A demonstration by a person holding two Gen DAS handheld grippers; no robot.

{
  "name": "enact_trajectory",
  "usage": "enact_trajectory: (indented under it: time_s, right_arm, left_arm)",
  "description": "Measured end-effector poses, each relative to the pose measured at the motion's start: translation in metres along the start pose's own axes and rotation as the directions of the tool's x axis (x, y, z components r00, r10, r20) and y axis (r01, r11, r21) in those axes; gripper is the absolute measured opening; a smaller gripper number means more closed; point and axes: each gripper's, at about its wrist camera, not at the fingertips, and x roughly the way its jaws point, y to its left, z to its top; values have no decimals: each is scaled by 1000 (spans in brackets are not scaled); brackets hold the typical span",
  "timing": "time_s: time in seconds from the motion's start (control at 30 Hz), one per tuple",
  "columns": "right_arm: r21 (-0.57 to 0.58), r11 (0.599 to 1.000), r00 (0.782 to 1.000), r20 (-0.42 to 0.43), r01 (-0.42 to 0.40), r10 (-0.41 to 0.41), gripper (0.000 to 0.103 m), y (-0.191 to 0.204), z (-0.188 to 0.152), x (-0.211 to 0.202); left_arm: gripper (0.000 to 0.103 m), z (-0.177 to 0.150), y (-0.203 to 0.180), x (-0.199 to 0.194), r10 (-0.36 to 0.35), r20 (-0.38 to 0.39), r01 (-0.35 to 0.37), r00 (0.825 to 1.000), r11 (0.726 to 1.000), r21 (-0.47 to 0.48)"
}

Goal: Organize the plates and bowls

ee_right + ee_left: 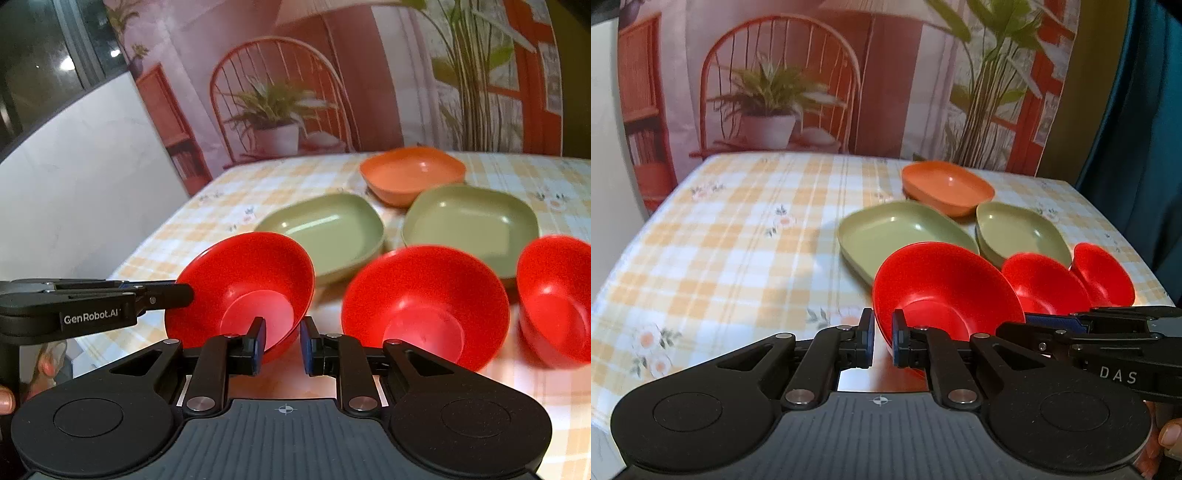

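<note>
We see the checked table (720, 240), with an orange dish (947, 188) and green dishes (905, 232) at 12 o'clock. The left gripper (882, 341) pinches the near rim of the tilted red bowl (945, 288). The middle bowl (424, 295) sits at its 3 o'clock, nearer the right gripper (282, 343). That gripper's narrow jaws straddle the held bowl's edge; we cannot tell whether they press.

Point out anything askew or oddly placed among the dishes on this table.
The nearest red bowl is tipped steeply on its side, its rim pinched by the left hand-held gripper. The other dishes sit flat; nothing is spilled or broken.
</note>
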Motion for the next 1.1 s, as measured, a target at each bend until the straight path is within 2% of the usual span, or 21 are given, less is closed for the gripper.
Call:
enact_trajectory:
  time_s: [0.2,0.5,0.87,1.1]
  right_arm:
    - [18,1000,997,73,15,-16,19,-9,10,-22]
    - [70,994,982,162,87,-97,19,-41,15,-56]
    - [128,980,972,160,155,-175,19,-66,7,-67]
    - [156,974,972,144,165,-188,20,-74,5,-64]
  left_arm:
    - [11,17,-11,-3,-42,7,42,999,999,8]
    - [12,34,-48,8,-120,14,119,993,991,61]
    - [12,32,-73,29,-181,-35,184,983,979,88]
    - [12,27,-77,39,-196,-62,201,979,976,86]
